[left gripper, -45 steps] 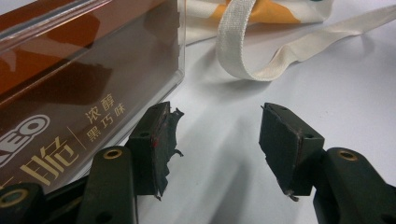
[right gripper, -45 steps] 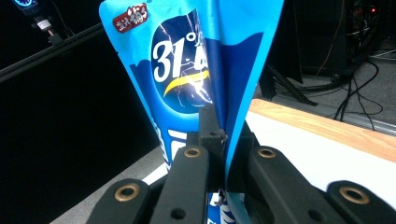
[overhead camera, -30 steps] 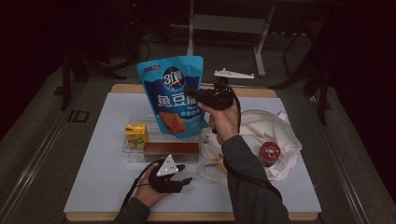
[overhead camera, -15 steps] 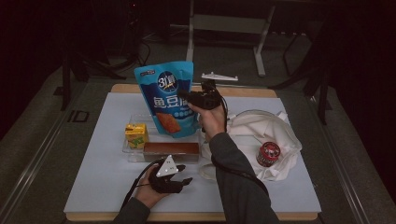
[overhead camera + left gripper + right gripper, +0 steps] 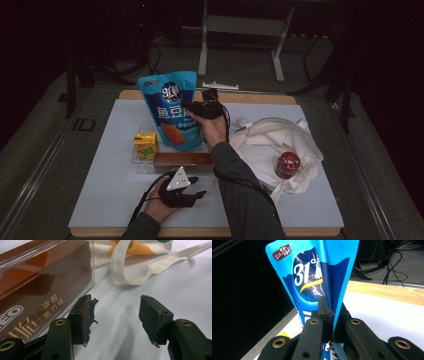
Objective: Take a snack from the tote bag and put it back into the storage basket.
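A blue snack bag hangs upright over the clear tray, held by its right edge in my right gripper. In the right gripper view the two black jaws pinch the blue snack bag flat between them, my right gripper shut on it. My left gripper lies near the table's front edge, in front of a long brown box. Its jaws stand open on bare table, with the brown box just to their left and nothing between them.
A yellow carton sits at the tray's left end. To the right lies a white cloth bag with a red can on it; its strap loops ahead of the left jaws. A white part rests at the far edge.
My right gripper has carried the blue bag leftward and lower, toward the tray. The left gripper has stayed where it was.
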Tool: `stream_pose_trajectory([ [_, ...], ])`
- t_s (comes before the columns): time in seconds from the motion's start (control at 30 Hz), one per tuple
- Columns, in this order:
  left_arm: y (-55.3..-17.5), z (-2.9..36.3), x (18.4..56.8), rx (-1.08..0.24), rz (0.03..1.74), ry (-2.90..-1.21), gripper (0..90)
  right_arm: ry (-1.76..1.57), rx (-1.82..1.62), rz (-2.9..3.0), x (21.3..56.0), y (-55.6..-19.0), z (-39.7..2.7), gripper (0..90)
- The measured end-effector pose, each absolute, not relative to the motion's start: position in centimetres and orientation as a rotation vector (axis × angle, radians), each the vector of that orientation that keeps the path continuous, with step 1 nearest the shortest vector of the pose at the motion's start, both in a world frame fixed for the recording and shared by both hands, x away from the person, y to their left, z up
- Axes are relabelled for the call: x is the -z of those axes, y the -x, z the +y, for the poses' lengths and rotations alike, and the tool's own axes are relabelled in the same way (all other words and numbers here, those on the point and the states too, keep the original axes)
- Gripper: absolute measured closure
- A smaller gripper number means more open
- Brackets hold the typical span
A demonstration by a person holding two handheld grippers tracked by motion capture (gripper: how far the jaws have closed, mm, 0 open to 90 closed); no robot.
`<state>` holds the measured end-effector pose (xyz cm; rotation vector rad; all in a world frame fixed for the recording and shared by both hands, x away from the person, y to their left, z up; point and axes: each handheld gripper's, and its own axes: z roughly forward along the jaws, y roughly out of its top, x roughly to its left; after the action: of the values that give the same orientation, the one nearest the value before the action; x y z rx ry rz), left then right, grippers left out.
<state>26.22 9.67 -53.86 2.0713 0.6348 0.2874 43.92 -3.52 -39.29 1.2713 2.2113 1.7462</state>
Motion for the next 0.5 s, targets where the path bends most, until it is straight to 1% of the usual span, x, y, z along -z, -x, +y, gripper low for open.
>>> stream_pose_trajectory([
  [0.5,-26.1,9.7,53.9,-0.291,0.627,-2.065,44.6,-1.295,-1.802,2.155,40.9,-44.3,-2.4,87.7],
])
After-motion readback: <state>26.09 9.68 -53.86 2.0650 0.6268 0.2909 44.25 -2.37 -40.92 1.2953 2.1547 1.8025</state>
